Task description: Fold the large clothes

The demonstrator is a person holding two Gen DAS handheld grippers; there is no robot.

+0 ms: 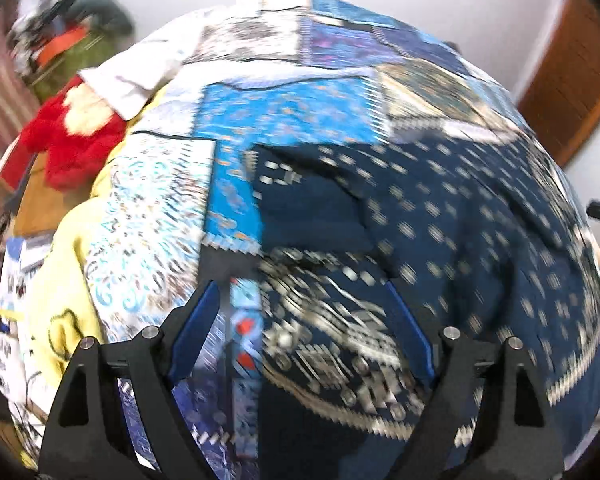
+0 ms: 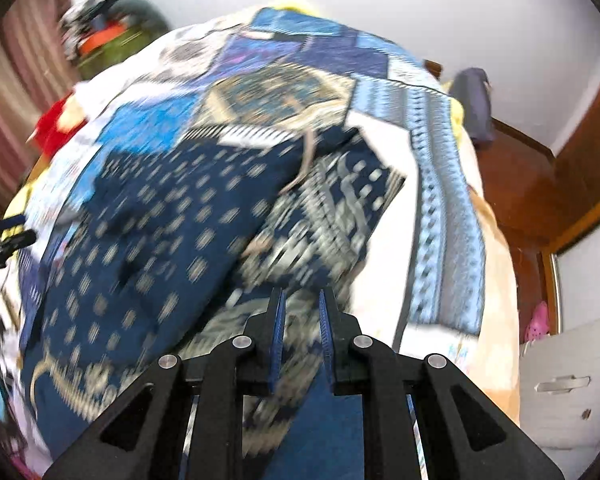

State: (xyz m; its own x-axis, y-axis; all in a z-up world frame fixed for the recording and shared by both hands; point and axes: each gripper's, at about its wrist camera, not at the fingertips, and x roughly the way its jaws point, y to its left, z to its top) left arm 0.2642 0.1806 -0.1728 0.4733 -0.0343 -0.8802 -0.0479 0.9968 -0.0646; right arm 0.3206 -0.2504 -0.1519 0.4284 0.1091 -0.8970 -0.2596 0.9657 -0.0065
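A dark blue garment [image 1: 440,232] with pale dots and a cream patterned border is being spread over a patchwork bedcover [image 1: 284,108] on a bed; in the left wrist view it is filling the frame from 12 o'clock round to 6 o'clock. Both views are being smeared by blur, so fine folds are not being made out.

The left gripper [image 1: 304,324] is being held with its blue-lined fingers [image 1: 194,332] wide apart, low over the border of the garment. Whether the cloth is being touched by them cannot be told through the blur. A red plush toy [image 1: 72,140] is being seen at 9 o'clock, a white cloth [image 1: 140,72] at 10 o'clock just beyond it, and a yellow sheet [image 1: 56,292] at 8 o'clock along the bed's edge. A wooden door frame [image 1: 572,80] is being shown at 2 o'clock.

In the right wrist view, the right gripper [image 2: 302,320] is being held at 6 o'clock with its fingers nearly together, only a narrow gap being left, and the patterned border of the garment [image 2: 180,232] appears to be caught between them. The garment is being draped from there toward 9 and 10 o'clock, across the bedcover [image 2: 440,200]. The tip of the other gripper is being glimpsed at the 9 o'clock edge. A heap of mixed clothes [image 2: 108,28] is being seen at 11 o'clock against the white wall.
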